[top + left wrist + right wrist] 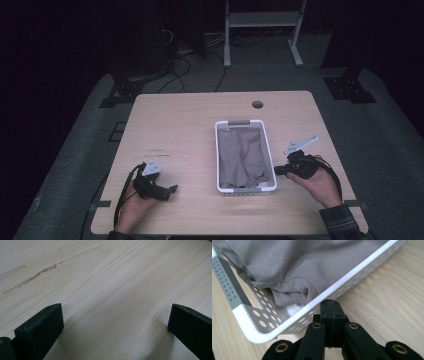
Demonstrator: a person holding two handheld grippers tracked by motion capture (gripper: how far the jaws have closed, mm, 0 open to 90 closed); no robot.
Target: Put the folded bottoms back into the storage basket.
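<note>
A white perforated basket (217, 150) stands on the wooden table (175, 130), right of centre, with a grey-brown cloth (241, 157) folded inside it. My right gripper (276, 171) rests at the basket's near right corner, shut with nothing between its jaws. In the right gripper view the shut tips (331, 305) touch the basket's outer rim (352, 273), and the cloth (294, 262) lies just behind that rim. My left gripper (172, 190) lies low on the table's near left, well clear of the basket. Its jaws stand wide open over bare wood (112, 290), and a hand holds each gripper.
A round cable hole (257, 104) sits near the table's far edge. Scuff marks (30, 280) streak the wood ahead of the left gripper. Beyond the table are dark floor, cables and a white frame stand (262, 30). Bare wood lies left of the basket.
</note>
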